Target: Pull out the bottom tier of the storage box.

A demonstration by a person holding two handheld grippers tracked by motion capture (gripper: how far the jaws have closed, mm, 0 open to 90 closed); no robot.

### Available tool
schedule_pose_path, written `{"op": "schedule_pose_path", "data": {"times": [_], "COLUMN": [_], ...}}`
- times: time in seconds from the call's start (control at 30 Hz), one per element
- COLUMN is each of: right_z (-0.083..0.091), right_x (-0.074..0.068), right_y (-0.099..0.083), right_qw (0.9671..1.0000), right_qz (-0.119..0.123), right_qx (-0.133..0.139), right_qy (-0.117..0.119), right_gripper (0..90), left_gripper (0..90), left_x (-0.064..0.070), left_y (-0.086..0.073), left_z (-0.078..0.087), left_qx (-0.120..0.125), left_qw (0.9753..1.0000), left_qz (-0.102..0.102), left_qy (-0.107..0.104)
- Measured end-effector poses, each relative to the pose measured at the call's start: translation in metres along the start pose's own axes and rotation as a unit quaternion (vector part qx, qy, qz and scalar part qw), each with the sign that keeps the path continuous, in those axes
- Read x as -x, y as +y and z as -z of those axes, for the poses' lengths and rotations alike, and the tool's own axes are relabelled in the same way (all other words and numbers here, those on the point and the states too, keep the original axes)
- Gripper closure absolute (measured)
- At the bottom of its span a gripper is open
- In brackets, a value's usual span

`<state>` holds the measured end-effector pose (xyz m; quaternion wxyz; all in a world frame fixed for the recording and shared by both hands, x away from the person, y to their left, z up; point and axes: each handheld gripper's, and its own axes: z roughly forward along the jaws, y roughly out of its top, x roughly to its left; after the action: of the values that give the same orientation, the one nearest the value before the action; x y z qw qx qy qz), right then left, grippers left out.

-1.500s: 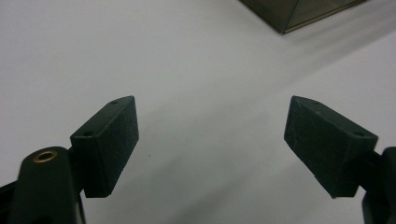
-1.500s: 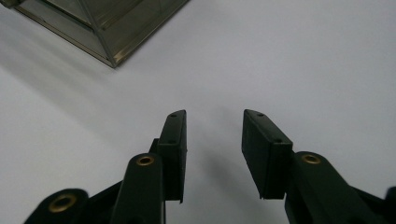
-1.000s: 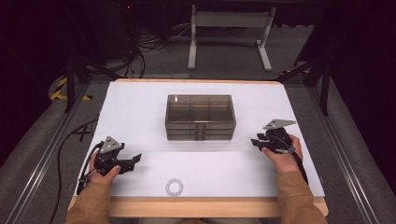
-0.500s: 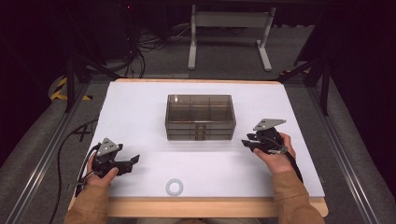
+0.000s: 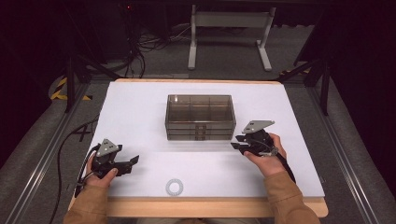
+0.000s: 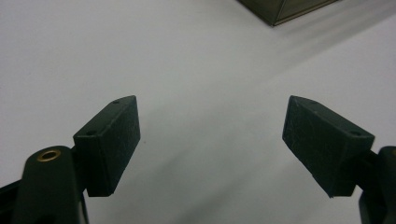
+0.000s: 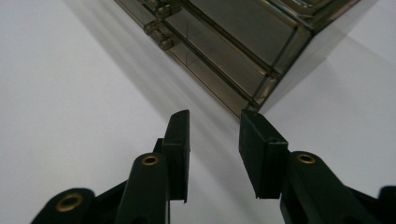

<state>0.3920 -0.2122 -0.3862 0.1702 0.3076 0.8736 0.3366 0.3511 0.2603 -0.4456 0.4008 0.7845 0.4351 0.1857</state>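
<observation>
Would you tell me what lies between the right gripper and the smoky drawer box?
Nothing: in the right gripper view only bare white table separates the right gripper from the drawer box.

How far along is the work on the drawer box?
Early. Done: nothing visible; the drawer box sits with all its drawers closed. In hand: the right tongs, jaws partly open and empty, point at its lower front corner. The left tongs are wide open, away from it. Left: gripping a drawer handle and pulling.

One drawer box with three drawers, one small ring, two grippers, one table.
</observation>
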Motion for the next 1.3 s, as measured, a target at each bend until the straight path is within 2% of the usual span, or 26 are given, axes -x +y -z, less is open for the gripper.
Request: {"op": "schedule_pose_path", "data": {"times": [0.4, 0.53, 0.8, 1.13, 1.23, 1.3], "right_z": [-0.010, -0.017, -0.028, -0.038, -0.041, -0.044], "right_x": [-0.015, -0.023, -0.033, -0.050, -0.055, -0.059], "right_y": [0.009, 0.014, 0.019, 0.028, 0.029, 0.030], "right_qw": [0.9996, 0.9989, 0.9987, 0.9954, 0.9932, 0.9896], "right_qz": [0.017, 0.034, 0.041, 0.095, 0.114, 0.135], "right_qx": [0.003, 0.001, -0.002, -0.008, -0.011, -0.021], "right_qy": [0.023, 0.031, 0.029, -0.006, -0.022, -0.045], "right_gripper": [64.8, 66.1, 67.4, 67.4, 66.8, 66.7], "left_gripper": [20.0, 20.0, 20.0, 20.1, 20.1, 20.1], "left_x": [0.001, 0.001, 0.001, 0.005, 0.005, 0.005], "left_y": [0.000, 0.000, 0.000, 0.000, 0.000, 0.001], "left_z": [-0.005, -0.006, -0.007, -0.013, -0.015, -0.016], "left_qx": [-0.009, -0.013, -0.016, -0.031, -0.033, -0.033], "left_qw": [1.0000, 0.9999, 0.9999, 0.9994, 0.9994, 0.9994], "left_qz": [-0.003, -0.003, -0.004, -0.015, -0.011, -0.011], "left_qy": [-0.002, -0.002, -0.003, -0.002, -0.002, -0.004]}}
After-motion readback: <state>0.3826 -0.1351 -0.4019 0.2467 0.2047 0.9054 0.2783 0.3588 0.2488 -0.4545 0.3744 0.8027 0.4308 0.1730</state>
